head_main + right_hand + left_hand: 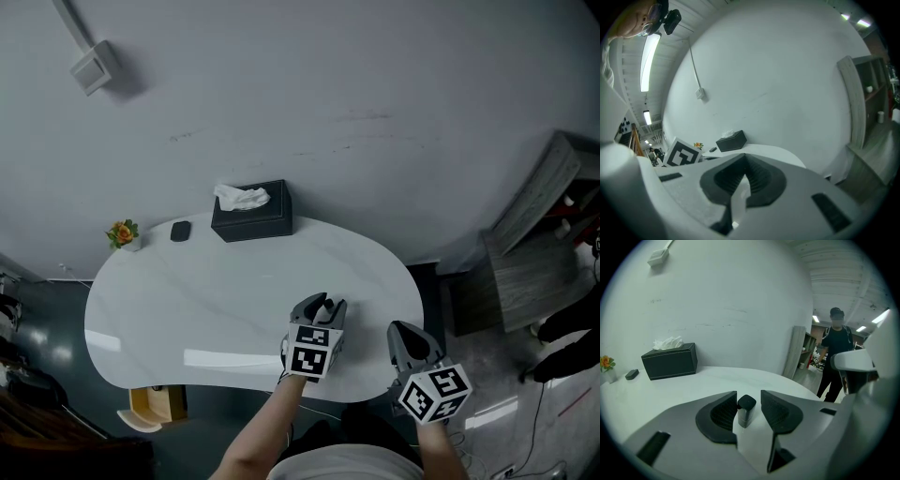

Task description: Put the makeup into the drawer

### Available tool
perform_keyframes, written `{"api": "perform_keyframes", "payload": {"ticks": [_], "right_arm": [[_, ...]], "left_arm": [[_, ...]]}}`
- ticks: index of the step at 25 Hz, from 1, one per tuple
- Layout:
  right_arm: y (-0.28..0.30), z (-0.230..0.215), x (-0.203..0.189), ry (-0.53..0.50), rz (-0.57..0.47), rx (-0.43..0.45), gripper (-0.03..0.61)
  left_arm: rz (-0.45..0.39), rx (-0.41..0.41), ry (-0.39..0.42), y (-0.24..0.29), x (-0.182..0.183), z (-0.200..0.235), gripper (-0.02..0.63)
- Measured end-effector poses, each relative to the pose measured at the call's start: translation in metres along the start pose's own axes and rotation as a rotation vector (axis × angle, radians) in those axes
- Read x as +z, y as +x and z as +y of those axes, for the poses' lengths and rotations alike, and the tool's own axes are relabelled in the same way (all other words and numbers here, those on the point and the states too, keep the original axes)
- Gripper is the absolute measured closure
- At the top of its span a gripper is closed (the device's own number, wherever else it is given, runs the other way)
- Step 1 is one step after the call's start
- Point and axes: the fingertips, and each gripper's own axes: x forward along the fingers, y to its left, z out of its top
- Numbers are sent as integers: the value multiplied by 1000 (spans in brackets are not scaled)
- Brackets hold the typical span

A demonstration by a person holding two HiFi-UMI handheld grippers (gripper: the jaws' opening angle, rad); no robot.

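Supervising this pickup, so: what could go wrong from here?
1. The upright makeup container sits off-centre inside the open left claw, close to one side; closing could tip it over.
2. What looks like the drawer is under the left end of the table, so a loose grip might drop it on the way.

in the head view the left tongs cover whatever stands between them. only the left gripper view shows a dark-capped bottle there, its base masked by the tongs. a yellow drawer sits half hidden beneath the surface. the dark thing beside the flowers is too small to tell. the right edge cuts off a shelf and a bystander's legs.
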Motion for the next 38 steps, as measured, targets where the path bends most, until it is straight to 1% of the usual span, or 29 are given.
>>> {"api": "perform_keyframes", "payload": {"ticks": [3, 4, 13, 17, 20, 23, 28, 38], "right_arm": [[1, -1, 0, 1, -1, 1, 577], [1, -1, 1, 1, -2, 2, 577], [4, 1, 1, 0, 9, 23, 577], [9, 7, 2, -7, 14, 55, 577], [16, 18, 3, -18, 25, 94, 577], [25, 37, 3, -29, 36, 148, 577], [39, 76, -1, -65, 64, 255, 577], [55, 156, -27, -123, 147, 477, 577]], "left_arm": [[3, 20, 1, 0, -1, 3, 489], [2, 24, -1, 0, -1, 4, 493], [0, 40, 7, -4, 0, 6, 495], [-19, 61, -5, -16, 5, 10, 495], [-36, 88, -23, -30, 9, 18, 495], [-52, 133, -42, -50, 9, 31, 495], [-79, 231, -91, -88, 1, 59, 495], [-109, 455, -232, -178, -42, 115, 495]]}}
